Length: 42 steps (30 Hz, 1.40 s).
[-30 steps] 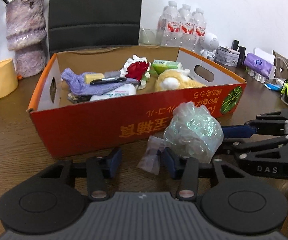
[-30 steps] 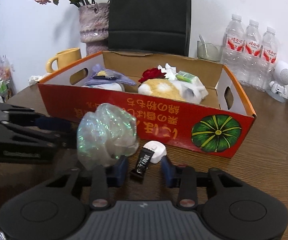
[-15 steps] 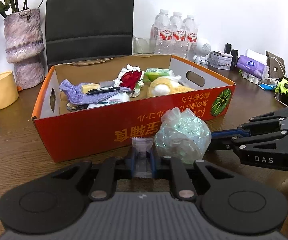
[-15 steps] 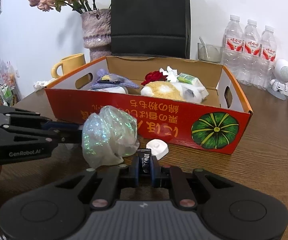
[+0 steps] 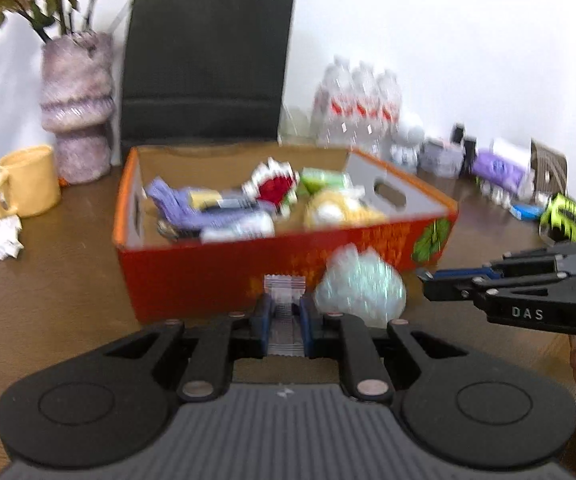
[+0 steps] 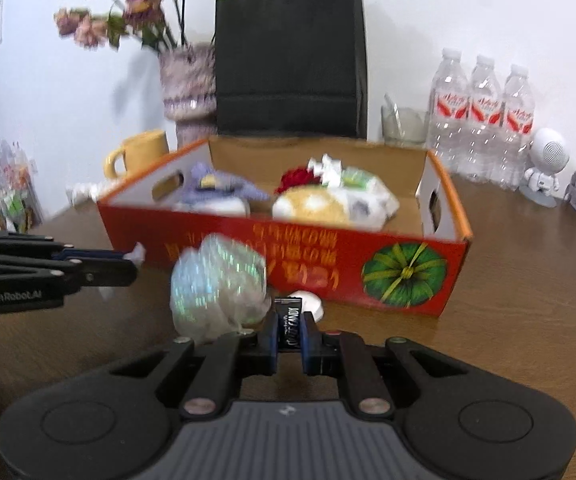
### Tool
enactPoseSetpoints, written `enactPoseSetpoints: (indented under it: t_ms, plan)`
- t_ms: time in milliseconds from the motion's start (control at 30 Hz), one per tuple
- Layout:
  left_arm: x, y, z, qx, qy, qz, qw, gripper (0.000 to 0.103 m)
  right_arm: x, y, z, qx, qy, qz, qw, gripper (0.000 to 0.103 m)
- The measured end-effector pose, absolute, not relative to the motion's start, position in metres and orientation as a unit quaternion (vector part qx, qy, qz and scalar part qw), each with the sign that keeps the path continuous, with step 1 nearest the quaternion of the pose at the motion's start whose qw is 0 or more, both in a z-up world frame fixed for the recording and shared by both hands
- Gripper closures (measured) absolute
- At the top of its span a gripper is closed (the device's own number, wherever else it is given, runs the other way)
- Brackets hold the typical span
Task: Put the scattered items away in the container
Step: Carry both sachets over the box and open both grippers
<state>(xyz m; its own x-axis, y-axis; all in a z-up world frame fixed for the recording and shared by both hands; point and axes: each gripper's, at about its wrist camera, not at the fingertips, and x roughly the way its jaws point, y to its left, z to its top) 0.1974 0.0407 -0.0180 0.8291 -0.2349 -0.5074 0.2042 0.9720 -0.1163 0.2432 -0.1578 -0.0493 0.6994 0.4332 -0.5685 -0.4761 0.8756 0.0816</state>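
The left gripper (image 5: pixel 284 320) pinches a clear sachet (image 5: pixel 284 312). The right gripper (image 6: pixel 289 334) clamps a black candy packet (image 6: pixel 289 322), with the orange cardboard box (image 6: pixel 407 276) at twelve o'clock.

Your right tongs (image 5: pixel 427 280) carry "DAS" in pale letters on the side body, read from the left wrist view. Your left tongs (image 6: pixel 134 258) carry "GenRobot.AI", read from the right wrist view. The black sachet (image 6: pixel 290 322) clamped in your right tongs reads partly "CANDY". Yellow print on the red box (image 6: pixel 327 256) is blurred, unreadable.
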Motion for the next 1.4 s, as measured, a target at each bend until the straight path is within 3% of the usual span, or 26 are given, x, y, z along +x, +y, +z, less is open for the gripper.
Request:
enactPoseSetpoints:
  t_ms: [533,1033,1067,1100,1133,1167,1233,1400]
  plan:
    - [0.243,0.065,0.023,-0.049,0.198,-0.066,0.977,0.088,0.296,-0.161,0.004,-0.011,0.227,0.235,0.945,0.093]
    - [0.325,0.058,0.006,-0.078,0.230,-0.041,0.969,0.087,0.384,-0.107,-0.017,0.001,0.276,0.232,0.933,0.092]
    - [0.328,0.058,0.004,-0.082,0.236,-0.037,0.968,0.081,0.388,-0.106,-0.019,0.003,0.281,0.233,0.931,0.089]
    - [0.331,0.059,0.002,-0.085,0.245,-0.031,0.965,0.053,0.391,-0.106,-0.021,0.006,0.287,0.231,0.930,0.082]
    - [0.333,0.059,0.000,-0.088,0.252,-0.024,0.963,0.034,0.393,-0.107,-0.022,0.005,0.292,0.228,0.929,0.054]
    - [0.333,0.060,-0.002,-0.090,0.257,-0.013,0.962,0.004,0.393,-0.107,-0.024,0.000,0.293,0.224,0.929,0.018]
    - [0.332,0.062,-0.002,-0.092,0.253,0.003,0.963,0.000,0.391,-0.107,-0.025,-0.014,0.285,0.196,0.938,0.009]
    - [0.333,0.062,-0.003,-0.086,0.261,0.011,0.961,0.000,0.391,-0.110,-0.020,-0.011,0.288,0.199,0.937,0.005]
